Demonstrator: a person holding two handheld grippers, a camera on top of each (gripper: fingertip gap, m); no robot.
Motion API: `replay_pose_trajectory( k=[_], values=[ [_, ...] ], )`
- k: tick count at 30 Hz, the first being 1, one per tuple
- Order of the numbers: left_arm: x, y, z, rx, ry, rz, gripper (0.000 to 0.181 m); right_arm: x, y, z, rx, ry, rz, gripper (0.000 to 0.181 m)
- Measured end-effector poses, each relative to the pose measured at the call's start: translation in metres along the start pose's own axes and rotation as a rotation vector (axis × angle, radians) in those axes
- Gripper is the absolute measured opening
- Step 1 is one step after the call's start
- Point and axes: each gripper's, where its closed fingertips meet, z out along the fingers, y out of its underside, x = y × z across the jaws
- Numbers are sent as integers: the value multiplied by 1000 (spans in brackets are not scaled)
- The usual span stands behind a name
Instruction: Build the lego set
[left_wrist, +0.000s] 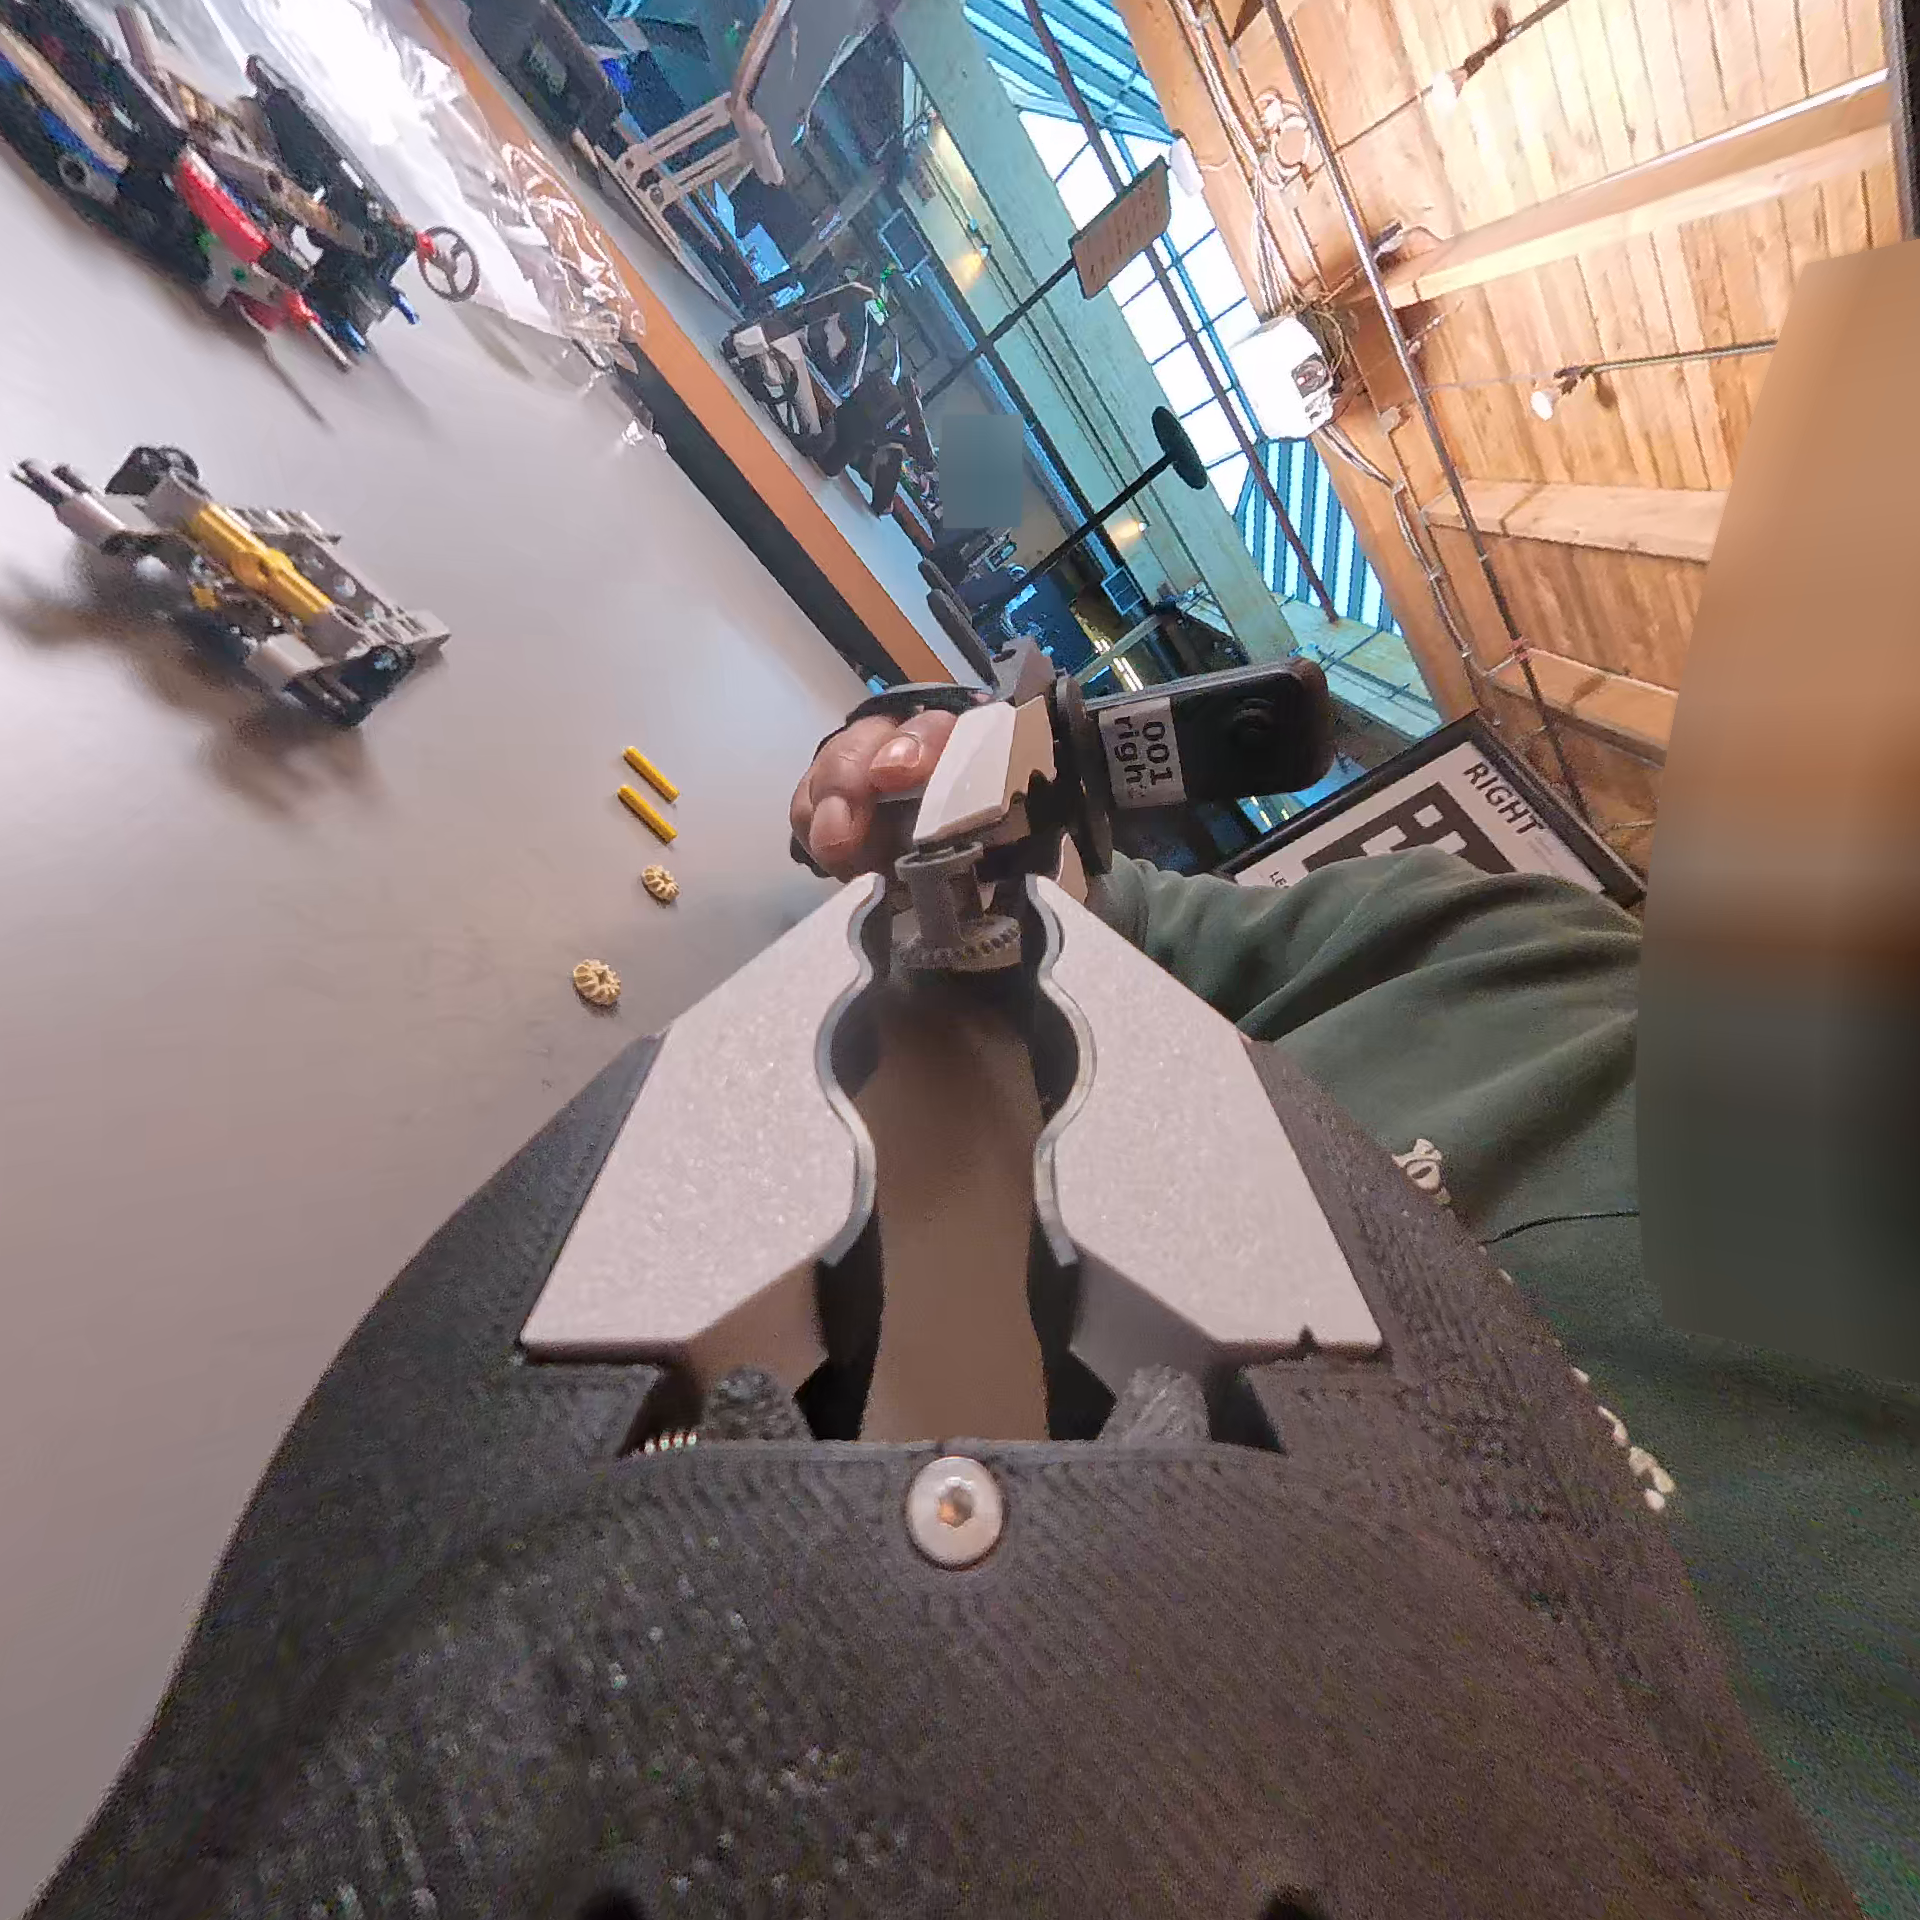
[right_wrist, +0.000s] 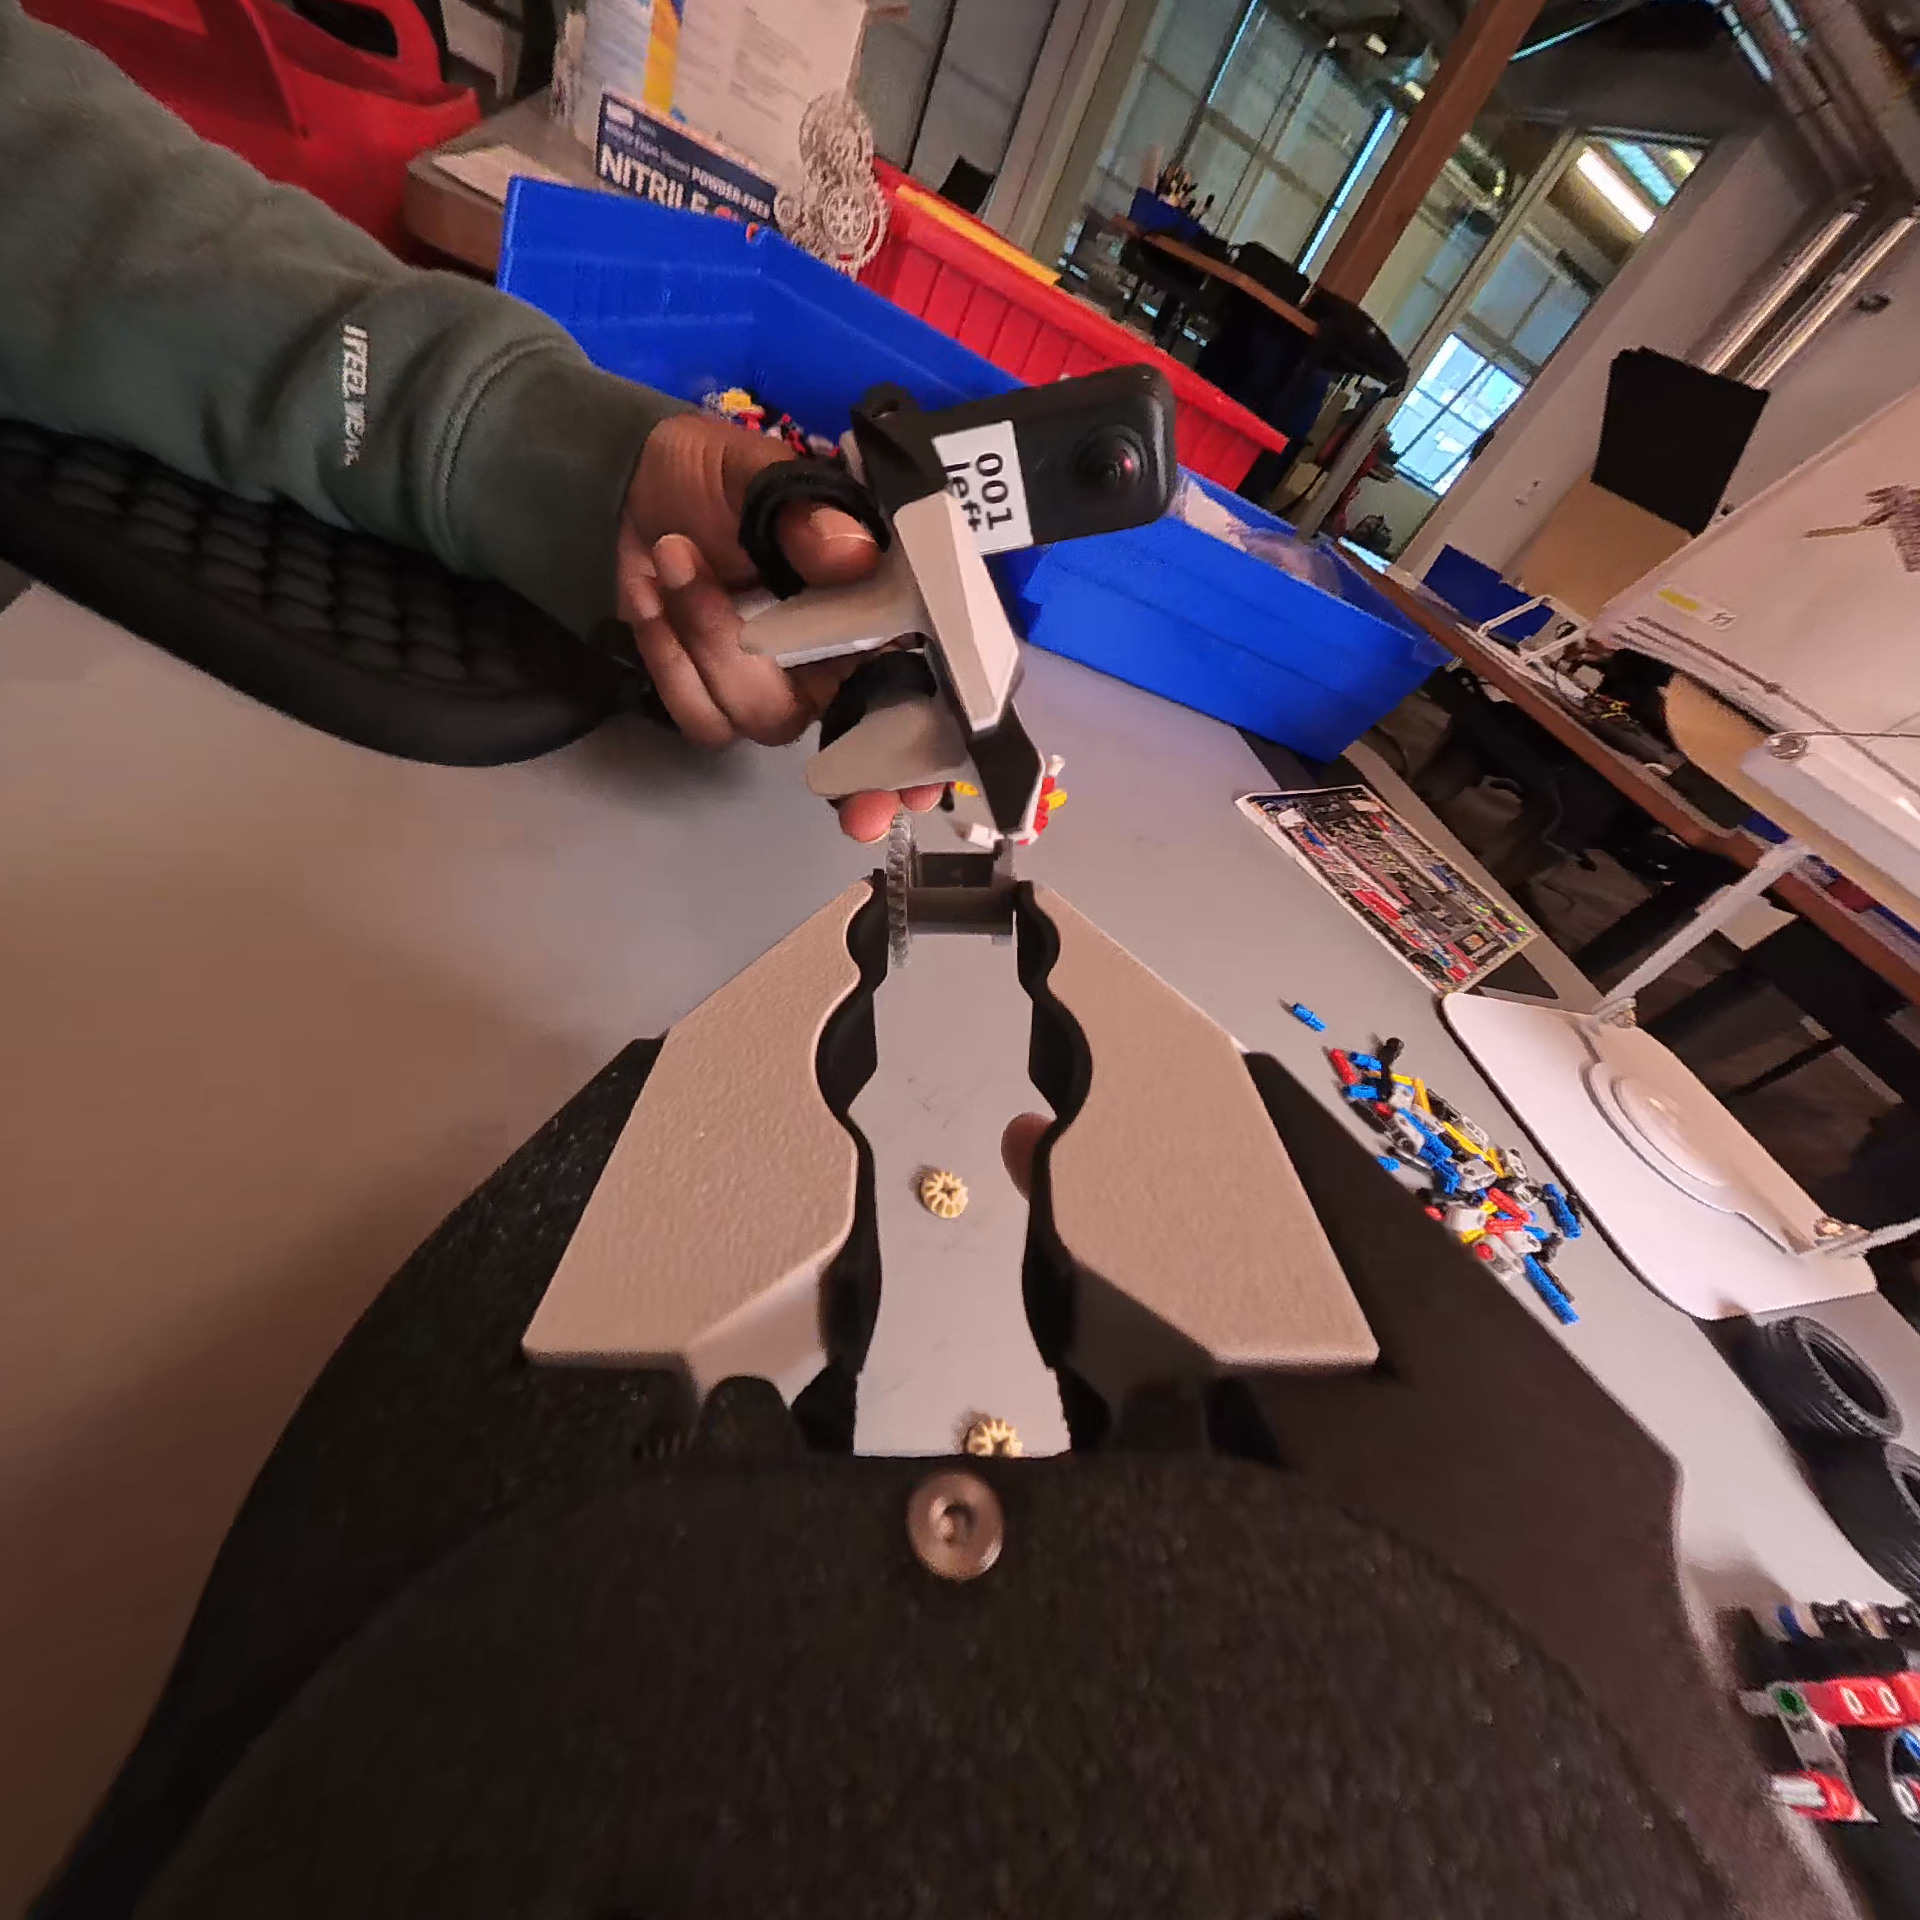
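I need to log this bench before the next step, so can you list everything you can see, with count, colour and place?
Grey gear piece: one, dark grey, gripped between both grippers' tips.
Tan gears: two, on the table.
Yellow axles: two, beside the gears.
Yellow-grey subassembly: one, farther back.
Black-red chassis: one, far end.
Loose pieces pile: many, blue, red, grey.
Instruction booklet: one, multicoloured.
Bins: blue, red.
Tyres: black.
Left gripper: shut on the piece.
Right gripper: shut on it.
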Motion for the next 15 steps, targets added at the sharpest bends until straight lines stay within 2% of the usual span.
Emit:
replay_pose_trajectory(
  k=[6, 11, 15],
  values=[
    [11, 11, 9, -60, 20, 100, 25, 7, -12, -5, 70, 51, -11, 23],
    [17, 11, 21, -21, 69, 33, 34, 13, -19, -6, 97, 115, -72, 23],
    [18, 11, 29, 6, 95, -36, 31, 13, -21, -4, 89, 160, -159, 23]
  ],
)
